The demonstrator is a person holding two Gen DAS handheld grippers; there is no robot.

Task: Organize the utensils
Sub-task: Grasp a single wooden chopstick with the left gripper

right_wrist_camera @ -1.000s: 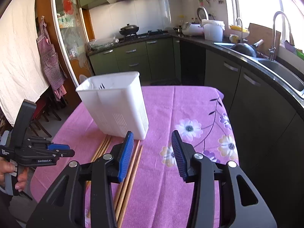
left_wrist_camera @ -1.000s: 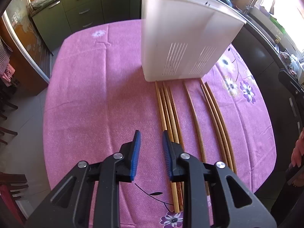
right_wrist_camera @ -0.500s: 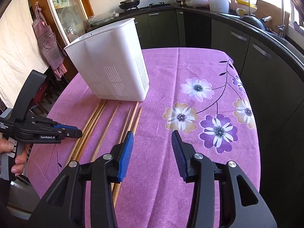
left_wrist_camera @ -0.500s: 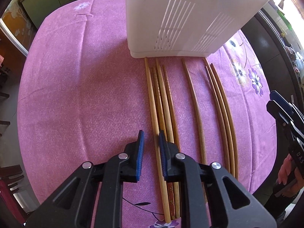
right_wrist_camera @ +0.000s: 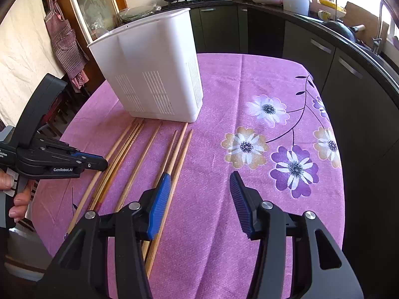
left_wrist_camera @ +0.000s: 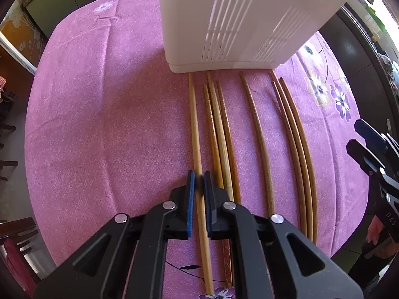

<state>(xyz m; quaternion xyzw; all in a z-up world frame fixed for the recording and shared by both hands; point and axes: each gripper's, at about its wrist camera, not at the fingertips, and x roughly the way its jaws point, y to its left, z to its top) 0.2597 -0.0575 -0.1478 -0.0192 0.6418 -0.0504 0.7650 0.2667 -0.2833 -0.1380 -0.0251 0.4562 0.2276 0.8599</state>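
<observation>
Chopstick (left_wrist_camera: 195, 134) pinched low in our left gripper (left_wrist_camera: 198, 182); right gripper (right_wrist_camera: 199, 186) wide — lifting could swing it into its neighbours (left_wrist_camera: 219, 134).

You can read "GenRobot.AI" on your left gripper (right_wrist_camera: 99, 163), and "DAS" on your right gripper (left_wrist_camera: 369, 147).

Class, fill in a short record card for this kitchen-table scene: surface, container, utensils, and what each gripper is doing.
surface: table under a purple floral tablecloth
container: white slotted utensil holder, upright on the cloth
utensils: eight wooden chopsticks lying side by side in front of the holder
left gripper: shut on the leftmost chopstick
right gripper: open, holding nothing, above the cloth beside the rightmost chopsticks
</observation>
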